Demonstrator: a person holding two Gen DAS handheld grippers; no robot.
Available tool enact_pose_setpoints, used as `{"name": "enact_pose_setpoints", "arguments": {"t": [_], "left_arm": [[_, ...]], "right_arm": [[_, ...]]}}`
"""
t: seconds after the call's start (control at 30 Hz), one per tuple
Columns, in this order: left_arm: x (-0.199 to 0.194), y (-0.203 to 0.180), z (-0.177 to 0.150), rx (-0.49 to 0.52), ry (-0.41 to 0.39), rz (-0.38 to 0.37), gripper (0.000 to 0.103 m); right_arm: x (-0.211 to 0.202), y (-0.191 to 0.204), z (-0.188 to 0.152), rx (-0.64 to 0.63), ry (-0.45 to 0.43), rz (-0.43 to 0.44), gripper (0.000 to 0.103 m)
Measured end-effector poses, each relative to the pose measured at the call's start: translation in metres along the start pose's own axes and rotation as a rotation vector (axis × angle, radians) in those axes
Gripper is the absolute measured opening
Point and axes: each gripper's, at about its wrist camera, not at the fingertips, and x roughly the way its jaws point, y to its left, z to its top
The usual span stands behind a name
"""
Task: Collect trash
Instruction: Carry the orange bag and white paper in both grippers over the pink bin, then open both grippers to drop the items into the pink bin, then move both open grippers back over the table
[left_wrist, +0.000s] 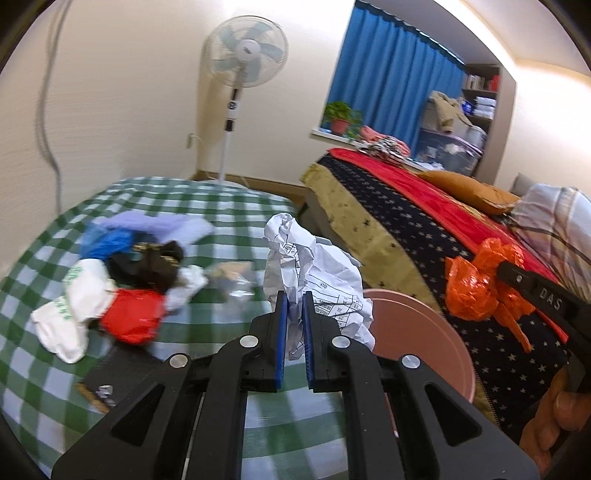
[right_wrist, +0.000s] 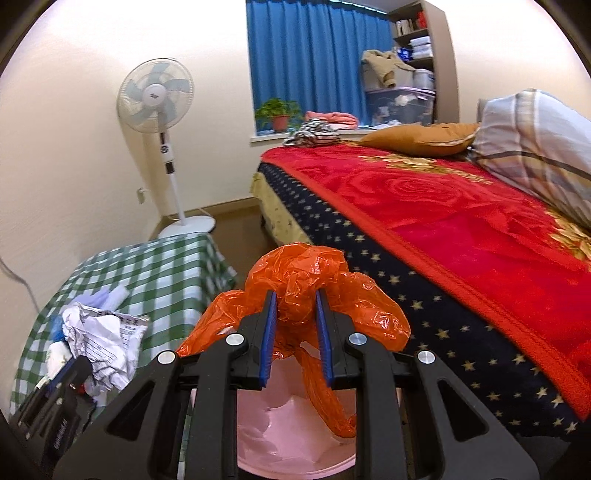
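**Both claws loaded, bin just below**

Left wrist view: your left gripper (left_wrist: 293, 306) was clamped narrow on a crumpled printed paper (left_wrist: 314, 266), which stood up from the pads toward twelve o'clock. At about three o'clock from the paper sat the rim of the pink bin (left_wrist: 417, 332), between the checked table (left_wrist: 221, 424) and the bed (left_wrist: 424, 229). At nine o'clock the rest of the trash pile (left_wrist: 122, 288) lay on the cloth: white, red, blue and dark bags and wrappers, blurred, so I could not tell each piece apart. Out at three o'clock your right gripper (left_wrist: 496, 275) carried an orange plastic bag (left_wrist: 476, 291).

Right wrist view: your right gripper (right_wrist: 295, 314) was closed partway on the orange plastic bag (right_wrist: 306, 291), the pads pressing a bunched knot of it, with a tail hanging toward six o'clock. The pink bin (right_wrist: 295, 439) opened directly beneath, its inside showing a pale liner. At eight o'clock your left gripper (right_wrist: 79, 363) held the crumpled printed paper (right_wrist: 107, 339) over the table's edge (right_wrist: 166, 266).

You looked to be in the carry-and-drop step, both pieces lifted and nearly at the bin. The bag seemed ready: the next move called for spreading the right jaws above the opening, minding that the film might cling to a pad. The paper appeared short of the rim, so the left hand needed to travel toward the bin before letting go.
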Motion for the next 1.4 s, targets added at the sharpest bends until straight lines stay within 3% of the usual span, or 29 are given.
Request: {"name": "enact_pose_setpoints", "arguments": {"t": [0.53,0.6,0.63,0.67,0.7,1.0,1.4], "left_arm": [[0.033,-0.046,-0.020,0.049,0.066,-0.110,0.008],[0.038,-0.048,-0.020,0.059,0.089,-0.149,0.009],[0.042,-0.050,-0.022,0.062,0.112,-0.161,0.016],[0.044,-0.050,-0.022,0.057,0.119,-0.164,0.032],[0.044,-0.049,-0.023,0.048,0.117,-0.164,0.038],[0.032,-0.037,-0.018,0.030,0.093,-0.140,0.039],[0.010,0.000,-0.007,0.002,0.031,-0.037,0.030]], "right_arm": [[0.001,-0.018,0.003,0.023,0.002,-0.068,0.022],[0.002,-0.018,0.003,0.027,0.001,-0.075,0.026],[0.002,-0.018,0.003,0.029,0.000,-0.083,0.039],[0.001,-0.019,0.003,0.034,-0.007,-0.096,0.060],[0.000,-0.019,0.003,0.040,-0.015,-0.104,0.064],[-0.005,-0.011,0.000,0.027,-0.023,-0.061,0.064],[-0.010,0.009,-0.005,0.007,-0.038,0.049,0.058]]}}
